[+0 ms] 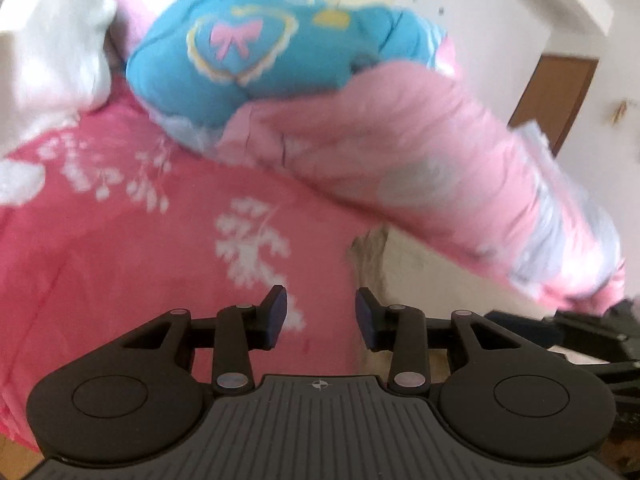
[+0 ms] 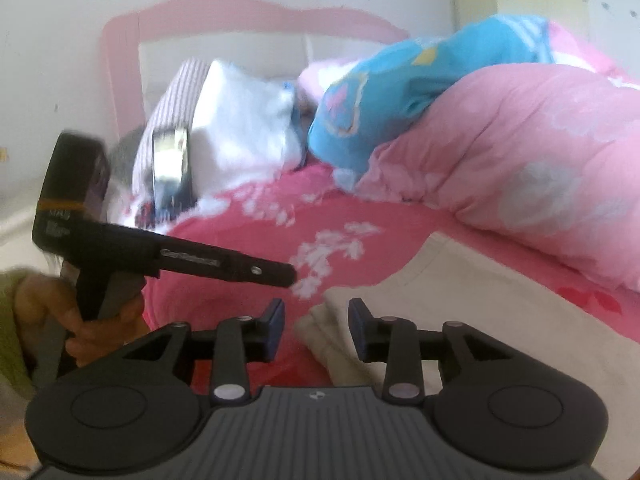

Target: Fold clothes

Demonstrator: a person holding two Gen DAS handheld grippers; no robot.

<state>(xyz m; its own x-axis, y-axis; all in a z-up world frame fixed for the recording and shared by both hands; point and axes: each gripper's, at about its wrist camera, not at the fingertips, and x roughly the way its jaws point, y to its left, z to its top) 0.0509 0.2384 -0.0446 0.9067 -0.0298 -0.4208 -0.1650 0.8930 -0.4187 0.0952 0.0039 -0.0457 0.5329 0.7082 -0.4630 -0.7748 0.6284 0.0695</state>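
Both the left gripper [image 1: 321, 312] and right gripper [image 2: 316, 322] gape empty above the cream garment [image 2: 460, 312] lying on the bed [image 2: 248, 240], whose layered near edge could slip apart if pinched shallowly.

Soft even daylight, motion blur throughout, fisheye bending, dark corners

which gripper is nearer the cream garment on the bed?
Right. The right gripper is open with the cream garment edge between its fingers. The left gripper, also open, is over the pink bedsheet, with the garment off to its right.
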